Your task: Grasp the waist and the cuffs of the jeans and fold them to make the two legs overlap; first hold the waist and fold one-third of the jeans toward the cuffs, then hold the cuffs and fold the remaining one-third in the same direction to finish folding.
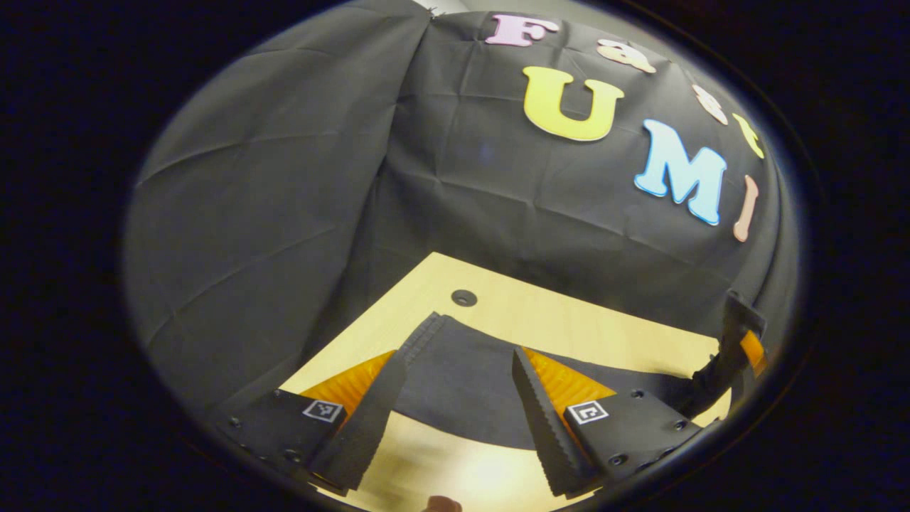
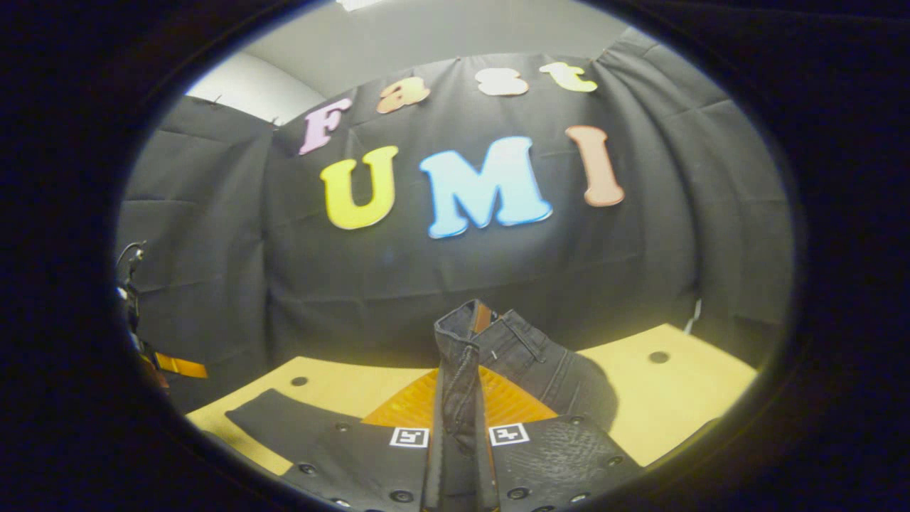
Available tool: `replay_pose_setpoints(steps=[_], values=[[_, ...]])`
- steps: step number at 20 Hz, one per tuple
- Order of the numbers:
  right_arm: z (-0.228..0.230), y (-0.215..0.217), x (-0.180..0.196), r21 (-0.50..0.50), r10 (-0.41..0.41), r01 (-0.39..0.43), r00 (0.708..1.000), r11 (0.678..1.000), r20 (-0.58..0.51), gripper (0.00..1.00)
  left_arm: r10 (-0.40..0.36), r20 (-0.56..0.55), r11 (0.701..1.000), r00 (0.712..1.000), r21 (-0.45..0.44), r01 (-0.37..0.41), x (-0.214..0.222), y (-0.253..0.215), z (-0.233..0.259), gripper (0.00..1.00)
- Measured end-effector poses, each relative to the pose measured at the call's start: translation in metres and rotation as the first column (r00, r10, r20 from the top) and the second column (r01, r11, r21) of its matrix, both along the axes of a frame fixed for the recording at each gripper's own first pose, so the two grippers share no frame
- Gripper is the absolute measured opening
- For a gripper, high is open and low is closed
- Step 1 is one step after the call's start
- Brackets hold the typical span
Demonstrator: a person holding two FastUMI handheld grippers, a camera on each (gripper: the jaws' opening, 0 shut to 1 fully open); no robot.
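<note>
Pinched denim, lower centre of the right gripper view: right gripper (image 2: 461, 427), fingers pressed together on the waist (image 2: 469, 341) of the jeans (image 2: 540, 370), the waistband standing up between them. Rest of the garment trails behind onto the table (image 2: 675, 384) at lower right.

Left gripper (image 1: 455, 405), lower centre of the left gripper view: fingers spread, holding nothing, dark leg fabric lying flat between and beyond them. Cuff (image 1: 423, 334) at centre left of that frame, flat on the wood, just ahead of the left finger.

Cable hole (image 1: 463, 298) in the table, above the cuff.

Risks, as judged: one-sided grip on the waist may let the far hip sag, so the legs would overlap crookedly; thick seam could slip from the fingers; open gripper might close on a single layer at the cuff.
</note>
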State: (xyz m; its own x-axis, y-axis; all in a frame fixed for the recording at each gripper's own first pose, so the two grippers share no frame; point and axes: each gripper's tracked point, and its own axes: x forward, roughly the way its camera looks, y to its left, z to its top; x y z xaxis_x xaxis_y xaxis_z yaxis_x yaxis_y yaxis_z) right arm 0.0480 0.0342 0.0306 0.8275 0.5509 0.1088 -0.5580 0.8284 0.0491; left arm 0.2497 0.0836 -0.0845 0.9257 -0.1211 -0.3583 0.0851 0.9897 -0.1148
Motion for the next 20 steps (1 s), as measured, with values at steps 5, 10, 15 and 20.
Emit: replay_pose_setpoints(steps=[5, 10, 15, 20], values=[[-0.024, 0.003, 0.015, -0.140, 0.089, -0.106, 0.988, 0.985, -0.125, 0.16, 0.064, -0.047, 0.998, 0.997, -0.021, -0.065, 0.016, 0.025, -0.023, 0.99], [-0.006, 0.001, 0.007, -0.198, 0.117, -0.174, 0.956, 0.965, -0.270, 0.37, 0.154, -0.192, 0.952, 0.969, -0.235, -0.198, 0.034, 0.054, -0.060, 0.99], [0.040, -0.014, -0.007, -0.249, 0.023, -0.059, 0.990, 0.967, -0.141, 0.92, 0.249, -0.310, 0.837, 0.918, -0.409, -0.365, 0.045, 0.102, -0.107, 0.99], [0.090, -0.068, -0.016, -0.275, -0.072, 0.057, 0.996, 0.960, -0.045, 0.97, 0.311, -0.284, 0.846, 0.907, -0.352, -0.401, 0.081, 0.117, -0.134, 0.99]])
